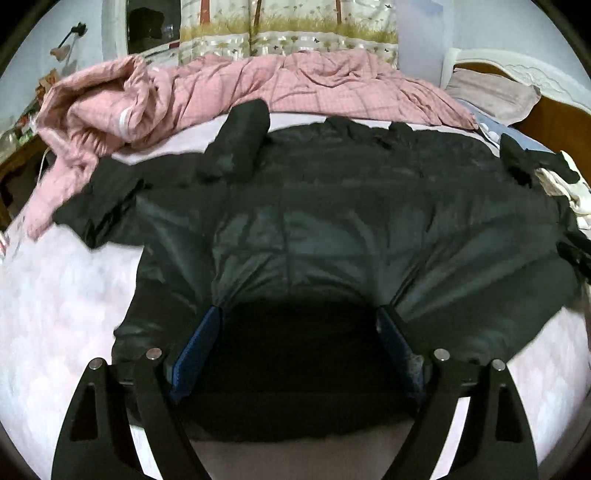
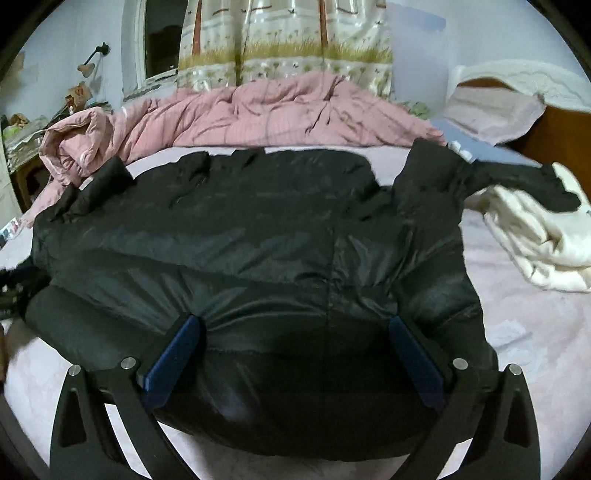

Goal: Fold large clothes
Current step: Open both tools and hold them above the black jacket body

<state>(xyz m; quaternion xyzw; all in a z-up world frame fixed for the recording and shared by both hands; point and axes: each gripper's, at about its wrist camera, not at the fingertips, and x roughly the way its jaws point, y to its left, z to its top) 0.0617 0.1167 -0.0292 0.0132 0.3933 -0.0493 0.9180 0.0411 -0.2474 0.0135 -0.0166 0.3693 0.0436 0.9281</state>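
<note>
- A large black padded jacket [image 1: 332,221] [image 2: 240,251] lies spread flat on a pale lilac bed sheet [image 1: 55,314] [image 2: 524,332], filling the middle of both wrist views, its near hem at the bottom of the frame between the gripper fingers.
- In the left wrist view one black sleeve [image 1: 240,140] is bent back and rises toward the upper left of the centre; another dark part of the jacket runs out to the left edge.
- In the right wrist view a sleeve [image 2: 517,177] stretches to the upper right and lies on a cream garment [image 2: 546,240].
- The left gripper [image 1: 299,314] stands wide apart; its blue pads [image 1: 199,347] sit on either side of the hem, with jacket fabric between them but not pinched.
- The right gripper [image 2: 295,325] is spread to its widest, blue pads [image 2: 173,362] flanking the hem fabric without squeezing it.
- A crumpled pink checked quilt [image 1: 221,92] [image 2: 258,114] is heaped along the far side of the bed, across the upper part of both frames.
- Behind it hangs a curtain [image 1: 288,33] [image 2: 284,48] printed with grass and flowers.
- A pale pillow [image 1: 491,96] [image 2: 491,114] leans by a wooden headboard [image 1: 554,122] [image 2: 565,136] at the upper right.
</note>
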